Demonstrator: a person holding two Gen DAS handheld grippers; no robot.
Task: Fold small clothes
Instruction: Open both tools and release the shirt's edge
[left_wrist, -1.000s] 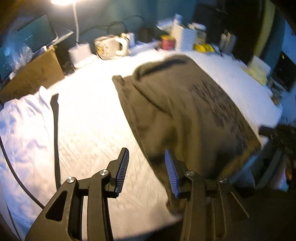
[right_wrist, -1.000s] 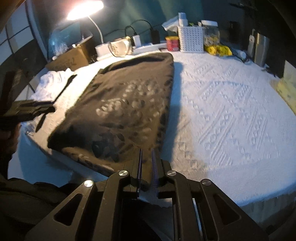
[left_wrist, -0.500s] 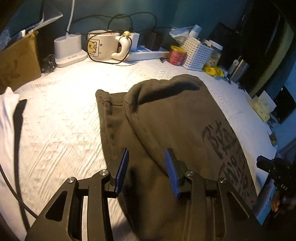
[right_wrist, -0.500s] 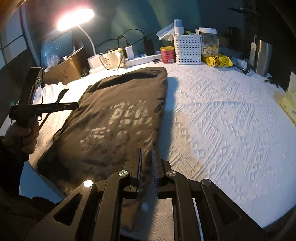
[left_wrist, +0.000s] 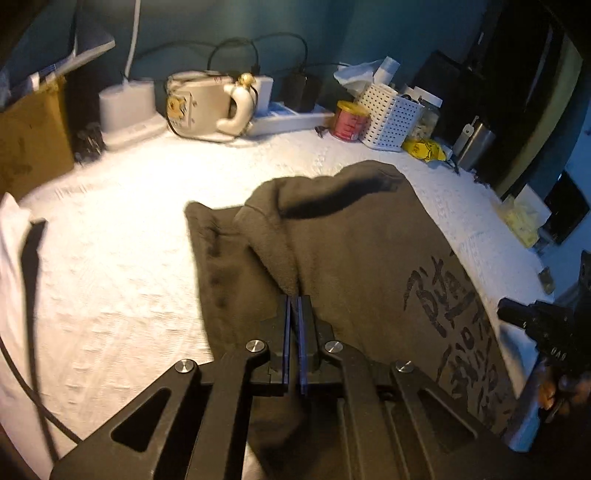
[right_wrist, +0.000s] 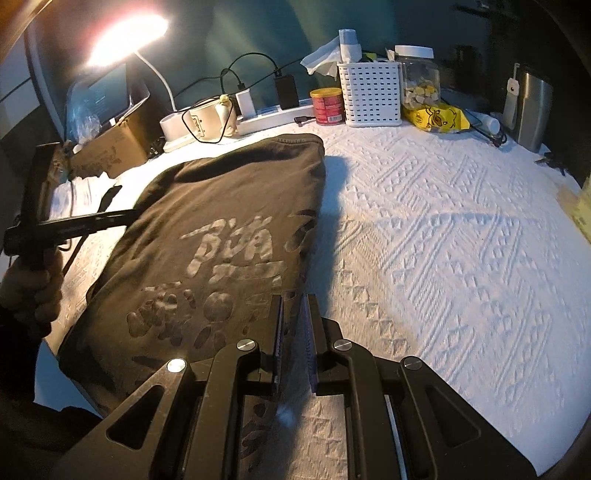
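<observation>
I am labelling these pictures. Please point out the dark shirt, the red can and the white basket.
dark shirt (right_wrist: 229, 206): right wrist view, plain cloth above the print.
red can (right_wrist: 327, 107): right wrist view, its side.
white basket (right_wrist: 369, 94): right wrist view, front wall.

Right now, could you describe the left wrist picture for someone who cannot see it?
The black two-finger left gripper is shut on a fold of a dark brown printed sweatshirt lying on a white textured bedspread. Behind stand a cream mug and a white perforated basket.
</observation>
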